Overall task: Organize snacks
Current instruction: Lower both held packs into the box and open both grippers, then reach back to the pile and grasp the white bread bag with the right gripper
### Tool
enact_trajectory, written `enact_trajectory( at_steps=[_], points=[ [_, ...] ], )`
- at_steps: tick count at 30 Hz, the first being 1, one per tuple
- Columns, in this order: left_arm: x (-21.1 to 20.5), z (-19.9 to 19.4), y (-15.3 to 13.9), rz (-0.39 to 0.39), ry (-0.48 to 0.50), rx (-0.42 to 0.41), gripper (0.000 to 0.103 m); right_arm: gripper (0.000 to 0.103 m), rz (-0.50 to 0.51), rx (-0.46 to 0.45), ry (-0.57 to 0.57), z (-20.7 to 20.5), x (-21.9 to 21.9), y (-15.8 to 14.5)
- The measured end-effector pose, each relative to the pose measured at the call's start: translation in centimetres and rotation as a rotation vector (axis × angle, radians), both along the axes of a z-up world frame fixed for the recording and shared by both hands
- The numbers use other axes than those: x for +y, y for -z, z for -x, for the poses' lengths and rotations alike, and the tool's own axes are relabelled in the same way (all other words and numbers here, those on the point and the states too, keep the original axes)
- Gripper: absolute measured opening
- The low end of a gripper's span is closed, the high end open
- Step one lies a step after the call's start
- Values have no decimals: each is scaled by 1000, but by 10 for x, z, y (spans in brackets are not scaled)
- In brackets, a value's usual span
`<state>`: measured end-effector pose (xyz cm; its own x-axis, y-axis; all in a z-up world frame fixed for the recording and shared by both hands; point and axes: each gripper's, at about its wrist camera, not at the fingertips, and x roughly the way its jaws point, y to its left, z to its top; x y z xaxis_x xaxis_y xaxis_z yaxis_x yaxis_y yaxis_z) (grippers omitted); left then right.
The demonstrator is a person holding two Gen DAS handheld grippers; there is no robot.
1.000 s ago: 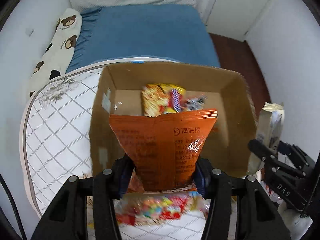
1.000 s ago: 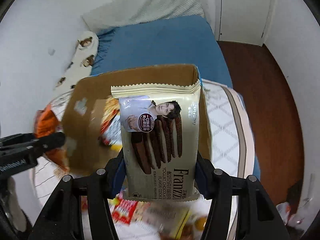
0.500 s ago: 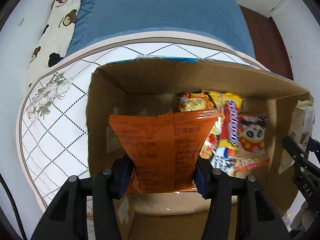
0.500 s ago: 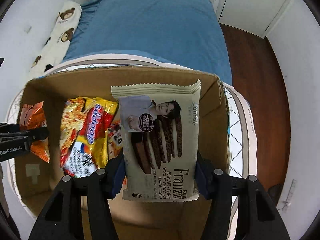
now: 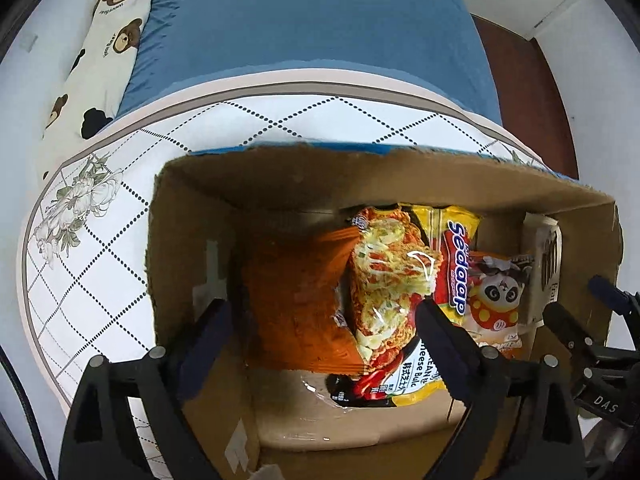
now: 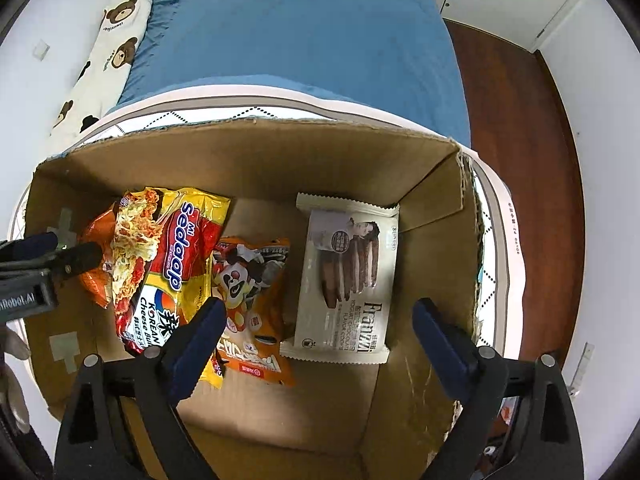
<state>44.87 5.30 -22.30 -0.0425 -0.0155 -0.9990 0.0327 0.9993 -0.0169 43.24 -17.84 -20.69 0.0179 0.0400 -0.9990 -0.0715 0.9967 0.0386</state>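
Observation:
An open cardboard box [image 5: 188,232] [image 6: 256,156] holds the snacks. The orange bag [image 5: 296,296] [image 6: 94,280] lies free at its left end. Beside it are a yellow Sedaap noodle pack [image 5: 404,292] [image 6: 168,264] and an orange panda snack bag [image 5: 496,300] [image 6: 248,296]. The cream Franzzi cookie pack [image 6: 348,280] [image 5: 544,264] lies free at the right end. My left gripper [image 5: 324,320] is open and empty above the orange bag. My right gripper [image 6: 316,320] is open and empty above the cookie pack.
The box stands on a white table with a diamond pattern [image 5: 88,264] [image 6: 500,248]. Behind it is a blue bed [image 5: 312,24] [image 6: 296,28] with a bear-print pillow [image 5: 100,52]. Dark wood floor [image 6: 520,128] lies to the right.
Both grippers have opened over the box. The orange bag and the Franzzi cookie pack were let go and now lie inside it. Both views moved closer over the box.

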Motion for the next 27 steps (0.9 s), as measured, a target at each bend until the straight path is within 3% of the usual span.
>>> enact_trajectory(
  at_steps=[11, 18, 27],
  points=[
    [-14, 41, -50, 3, -12, -165, 94, 97, -26, -70, 21, 39, -1, -28],
    [-21, 86, -98, 18, 3, -320, 94, 97, -43, -188, 33, 84, 0, -73],
    [-35, 153, -151, 83, 50, -435, 94, 97, -95, -327, 27, 152, 3, -141]
  ],
)
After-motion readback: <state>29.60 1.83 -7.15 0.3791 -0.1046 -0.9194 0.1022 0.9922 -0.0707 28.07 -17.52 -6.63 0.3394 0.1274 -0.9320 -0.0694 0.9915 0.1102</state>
